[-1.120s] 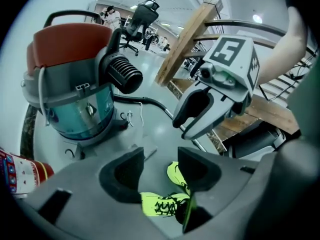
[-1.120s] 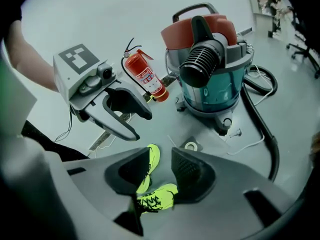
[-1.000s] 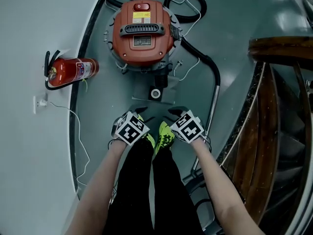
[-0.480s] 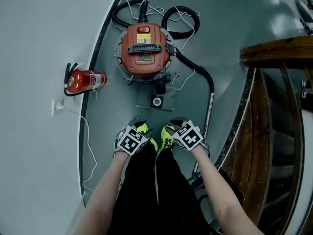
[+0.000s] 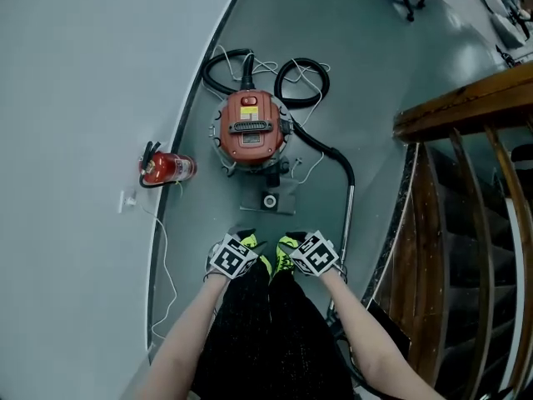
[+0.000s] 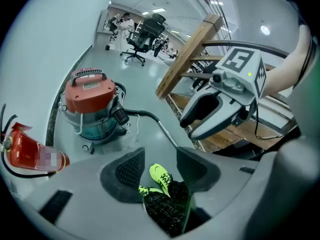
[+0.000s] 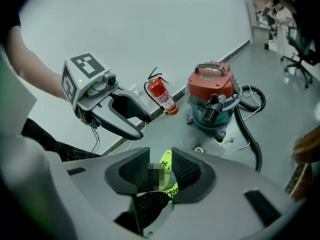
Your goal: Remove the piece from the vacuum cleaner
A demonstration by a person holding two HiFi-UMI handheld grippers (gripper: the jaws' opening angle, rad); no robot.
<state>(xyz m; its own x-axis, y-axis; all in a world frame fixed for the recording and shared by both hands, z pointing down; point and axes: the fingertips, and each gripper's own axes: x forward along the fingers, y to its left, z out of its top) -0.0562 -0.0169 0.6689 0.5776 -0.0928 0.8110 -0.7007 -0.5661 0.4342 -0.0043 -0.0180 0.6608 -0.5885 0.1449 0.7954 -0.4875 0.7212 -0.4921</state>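
left hand-held gripper [image 6: 159, 166] and right hand-held gripper [image 7: 161, 170] both spread, empty; vacuum cleaner [image 5: 252, 127] apart.

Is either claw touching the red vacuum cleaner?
No, the left claw and right claw hang open and empty, well apart from the vacuum cleaner.

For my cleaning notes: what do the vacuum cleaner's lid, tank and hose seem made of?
Lid: probably plastic, orange-red, smooth with soft shine.
Tank: seemingly plastic, greenish and see-through.
Hose: black, curls in loops, so likely rubber or soft plastic.
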